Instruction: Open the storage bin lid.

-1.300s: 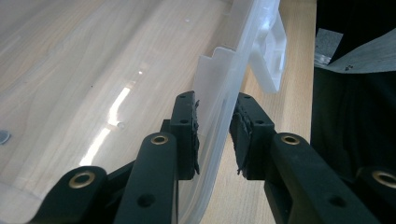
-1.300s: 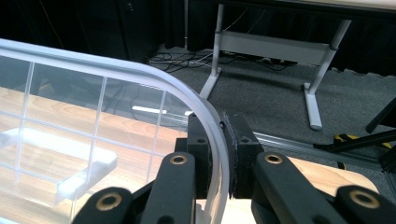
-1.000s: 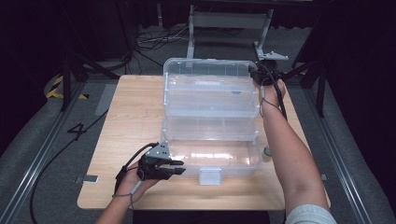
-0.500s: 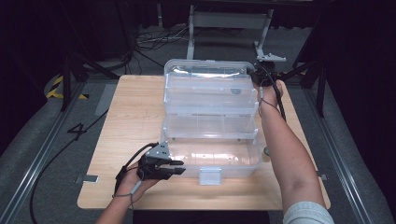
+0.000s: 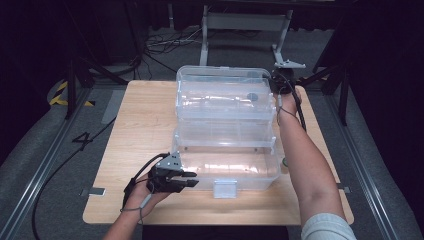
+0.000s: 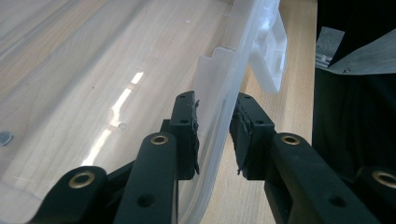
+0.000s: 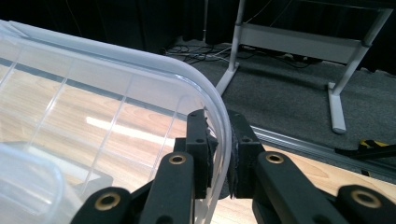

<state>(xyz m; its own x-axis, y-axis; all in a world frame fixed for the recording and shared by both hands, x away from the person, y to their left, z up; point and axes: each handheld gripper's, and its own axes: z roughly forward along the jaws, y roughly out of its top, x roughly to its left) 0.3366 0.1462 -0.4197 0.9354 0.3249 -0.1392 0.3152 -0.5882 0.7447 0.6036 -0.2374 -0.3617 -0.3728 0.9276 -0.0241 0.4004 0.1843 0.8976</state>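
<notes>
A clear plastic storage box (image 5: 225, 170) stands on the wooden table (image 5: 145, 125), its hinged lid (image 5: 225, 97) raised at the far side. My left gripper (image 5: 192, 180) sits at the box's near left corner, shut on the front wall (image 6: 217, 126), one pad inside and one outside (image 6: 215, 105). A white latch (image 6: 271, 56) hangs on that wall farther along. My right gripper (image 5: 274, 85) is at the lid's far right corner. There its pads (image 7: 218, 121) pinch the lid's curved rim (image 7: 205, 88).
The box takes up the middle of the table, with bare wood to its left and along the near edge. A grey metal stand (image 5: 245, 22) and loose cables (image 5: 160, 42) lie on the dark floor beyond. Floor rails run along both sides.
My right hand has sunk a little with the lid's corner in its jaws. The left gripper and the box base have stayed put.
</notes>
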